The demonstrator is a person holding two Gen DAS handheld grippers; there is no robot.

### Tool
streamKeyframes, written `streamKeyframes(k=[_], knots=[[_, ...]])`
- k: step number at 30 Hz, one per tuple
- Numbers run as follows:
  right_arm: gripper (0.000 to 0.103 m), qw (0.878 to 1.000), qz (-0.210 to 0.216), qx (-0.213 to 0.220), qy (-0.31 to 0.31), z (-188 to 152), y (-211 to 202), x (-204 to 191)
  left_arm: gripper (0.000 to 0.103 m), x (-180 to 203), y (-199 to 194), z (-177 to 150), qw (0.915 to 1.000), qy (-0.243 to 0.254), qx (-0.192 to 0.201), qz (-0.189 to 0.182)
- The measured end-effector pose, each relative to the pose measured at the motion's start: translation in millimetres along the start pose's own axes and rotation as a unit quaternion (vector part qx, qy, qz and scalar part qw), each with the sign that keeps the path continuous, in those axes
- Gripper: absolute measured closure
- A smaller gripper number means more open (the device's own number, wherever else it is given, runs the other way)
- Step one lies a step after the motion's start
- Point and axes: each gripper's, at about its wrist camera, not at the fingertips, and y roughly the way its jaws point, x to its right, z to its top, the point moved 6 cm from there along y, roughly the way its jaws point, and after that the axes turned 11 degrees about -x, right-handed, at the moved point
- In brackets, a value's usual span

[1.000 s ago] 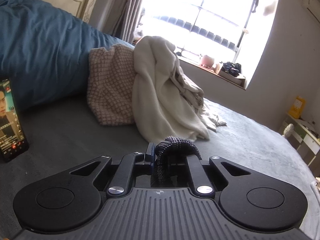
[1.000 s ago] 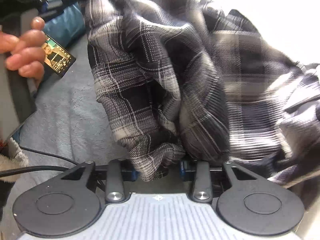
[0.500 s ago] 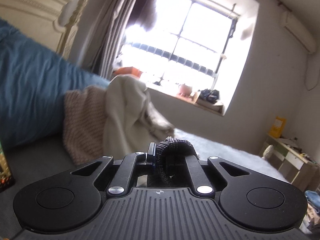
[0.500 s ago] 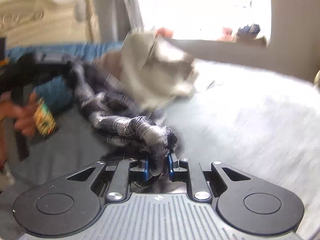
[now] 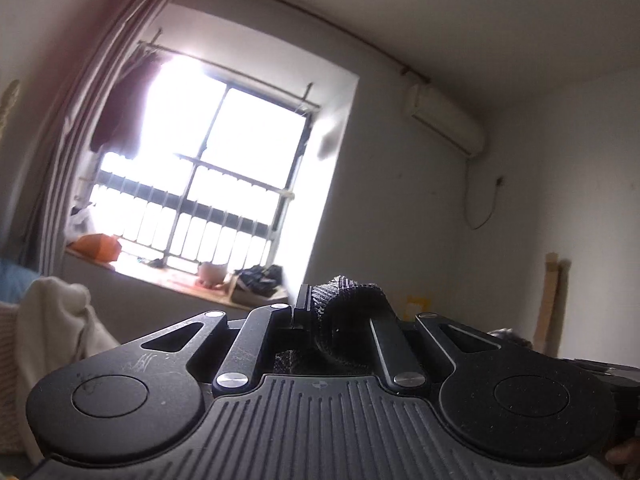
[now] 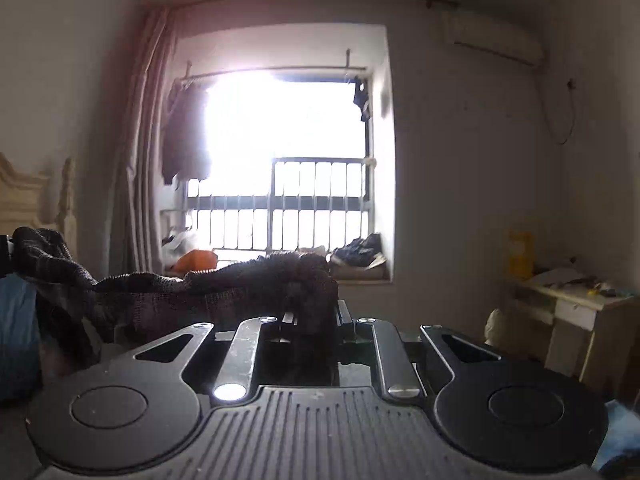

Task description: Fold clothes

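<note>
- In our left hand, the left tool [image 5: 340,312] points up toward the window [image 5: 208,184] and the wall, its fingers closed on a bunched fold of the dark plaid shirt [image 5: 352,300]; the cloth bulges up between the fingers and hangs down behind them.
- In our right hand, the right tool [image 6: 316,316] is likewise closed on the same shirt [image 6: 248,280], with a thick wad of fabric pinched between its fingers.
- From the right wrist view we see the shirt stretched as a sagging band from the right tool leftward to the frame's left edge, where it rises to a second bunched point; it hangs in the air in front of the window sill [image 6: 360,272].
- Against the bright window the shirt reads almost black, so we cannot make out its collar, sleeves or buttons.
- At the lower left of the left wrist view we see a cream garment [image 5: 56,320] heaped up, with a strip of blue bedding [image 5: 12,284] behind it.
- An orange bag [image 6: 198,260] and some dark shoes [image 6: 360,252] sit on the sill, and an air conditioner [image 5: 444,120] is mounted high on the wall right of the window.
- At the right edge of the right wrist view stands a pale surface [image 6: 580,300] with drawers and clutter on top.
</note>
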Motion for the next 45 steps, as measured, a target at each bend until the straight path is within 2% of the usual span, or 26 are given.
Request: streamKeyframes(k=[1,2,6,10,14,16,19,23,25,26,28,30,31,33,35,38,40,42,44,45], knots=[[0.092,1.000,-0.014,0.015,0.006,13,-7,15,0.097,15,1,9,0.9998,0.005,0.012,-0.015],[0.103,0.999,-0.028,0.031,0.012,25,-15,30,0.097,30,1,18,0.9992,0.007,0.023,-0.031],[0.103,0.993,-0.078,0.081,0.039,67,-43,86,0.097,75,7,38,0.9951,0.007,0.049,-0.086],[0.103,0.987,-0.106,0.096,0.071,82,-64,133,0.097,97,20,25,0.9933,0.007,0.024,-0.113],[0.103,0.993,-0.071,-0.001,0.091,5,-33,114,0.097,70,31,-21,0.9956,0.025,-0.021,-0.088],[0.103,0.992,-0.052,-0.051,0.101,-34,-18,104,0.097,38,42,-47,0.9962,0.022,-0.060,-0.058],[0.101,0.985,-0.025,-0.124,0.116,-92,3,88,0.097,-13,56,-87,0.9923,0.013,-0.123,-0.007],[0.097,0.966,0.013,-0.221,0.133,-170,29,66,0.097,-71,60,-128,0.9832,0.004,-0.174,0.056],[0.084,0.952,0.029,-0.270,0.143,-207,36,55,0.097,-95,59,-139,0.9778,-0.005,-0.192,0.083],[0.082,0.943,0.039,-0.292,0.155,-223,32,52,0.097,-105,59,-142,0.9755,-0.011,-0.199,0.093],[0.075,0.927,0.066,-0.324,0.178,-241,31,43,0.097,-122,59,-146,0.9714,-0.022,-0.209,0.110],[0.068,0.917,0.092,-0.342,0.181,-247,35,28,0.097,-133,62,-144,0.9686,-0.032,-0.217,0.118],[0.060,0.916,0.108,-0.349,0.169,-240,33,15,0.097,-139,64,-144,0.9675,-0.035,-0.219,0.121],[0.054,0.914,0.138,-0.359,0.130,-228,32,-17,0.097,-131,62,-140,0.9672,-0.033,-0.220,0.123],[0.054,0.915,0.167,-0.362,0.068,-219,38,-54,0.097,-119,48,-140,0.9663,-0.036,-0.222,0.125],[0.051,0.912,0.208,-0.351,-0.037,-210,50,-113,0.097,-131,43,-148,0.9629,-0.053,-0.229,0.132],[0.043,0.903,0.239,-0.342,-0.105,-210,55,-155,0.097,-139,39,-154,0.9604,-0.065,-0.234,0.136],[0.038,0.888,0.271,-0.322,-0.184,-215,55,-198,0.097,-149,37,-161,0.9580,-0.075,-0.239,0.139],[0.032,0.867,0.290,-0.308,-0.263,-232,61,-235,0.097,-159,35,-166,0.9559,-0.085,-0.244,0.141],[0.032,0.858,0.286,-0.307,-0.297,-244,64,-248,0.097,-163,34,-168,0.9549,-0.091,-0.245,0.141]])
